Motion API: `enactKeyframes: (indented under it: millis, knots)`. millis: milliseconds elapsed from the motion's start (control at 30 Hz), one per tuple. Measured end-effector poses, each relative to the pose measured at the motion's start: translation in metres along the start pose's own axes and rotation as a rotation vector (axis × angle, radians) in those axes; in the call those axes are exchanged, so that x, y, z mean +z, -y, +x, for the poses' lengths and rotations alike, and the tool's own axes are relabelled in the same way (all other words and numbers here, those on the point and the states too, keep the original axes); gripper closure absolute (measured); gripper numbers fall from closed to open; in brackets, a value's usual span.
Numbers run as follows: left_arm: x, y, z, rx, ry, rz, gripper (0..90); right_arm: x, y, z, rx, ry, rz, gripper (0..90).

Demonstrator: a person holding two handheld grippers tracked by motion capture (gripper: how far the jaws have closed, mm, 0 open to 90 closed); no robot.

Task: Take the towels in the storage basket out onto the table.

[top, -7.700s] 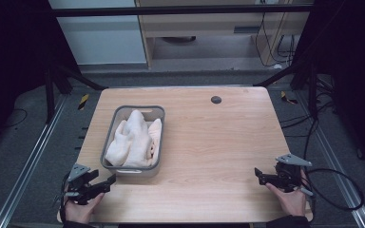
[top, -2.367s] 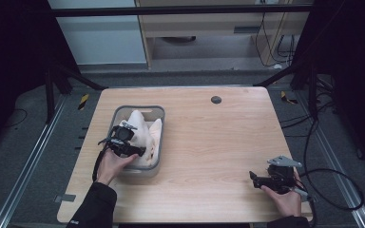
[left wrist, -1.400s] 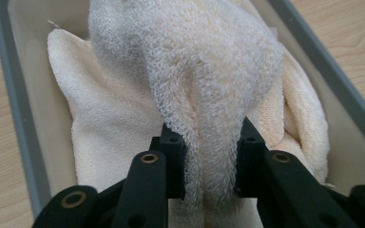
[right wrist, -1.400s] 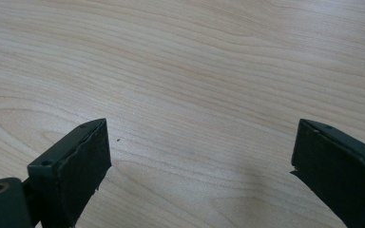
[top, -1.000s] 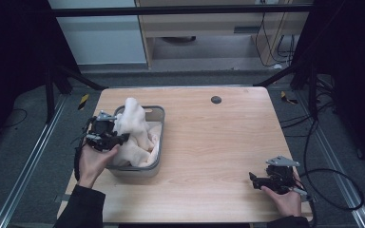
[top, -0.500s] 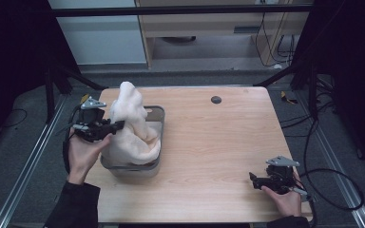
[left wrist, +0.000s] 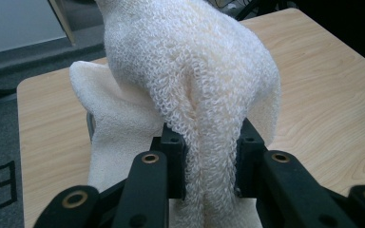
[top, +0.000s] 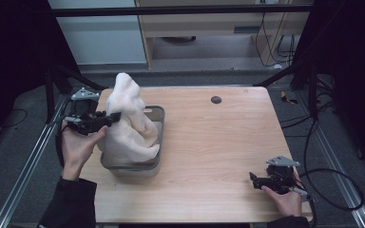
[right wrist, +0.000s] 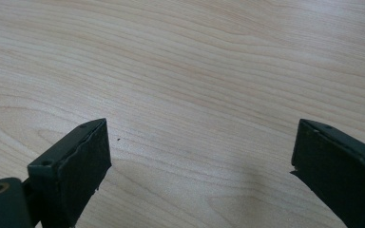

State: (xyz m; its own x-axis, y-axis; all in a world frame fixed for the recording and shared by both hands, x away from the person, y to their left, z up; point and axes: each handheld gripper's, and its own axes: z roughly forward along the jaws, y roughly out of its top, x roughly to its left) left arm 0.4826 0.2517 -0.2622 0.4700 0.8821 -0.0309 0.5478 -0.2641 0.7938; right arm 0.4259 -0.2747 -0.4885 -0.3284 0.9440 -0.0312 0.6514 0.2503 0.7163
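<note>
A cream terry towel (top: 129,121) rises out of a grey metal bin (top: 158,115) at the table's left. My left gripper (top: 115,116) is shut on a fold of the towel (left wrist: 204,104), holding its top well above the bin while the lower part still lies inside. In the left gripper view both jaws pinch the cloth between them. My right gripper (top: 253,178) rests low at the table's front right, open, with bare wood between its jaws (right wrist: 199,156).
The wooden table (top: 218,142) has a round dark cable hole (top: 216,99) near its back edge. Metal frame rails run along both sides, and cables lie on the floor at the right.
My left gripper went from the front left edge into the bin, shut on the towel, then lifted it up and toward the back left. The right gripper has barely moved.
</note>
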Motion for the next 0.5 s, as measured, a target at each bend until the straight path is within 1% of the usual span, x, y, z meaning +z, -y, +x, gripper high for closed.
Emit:
enactKeyframes:
  millis: [333,500]
  knots:
    - [-0.014,-0.009,0.000,-0.003,0.009,-0.037,71.5,0.000,0.000,0.000,-0.002,0.004,0.000,5.9]
    - [-0.026,-0.015,-0.001,0.003,0.008,-0.058,71.5,0.000,0.000,0.000,-0.002,0.004,0.000,5.9]
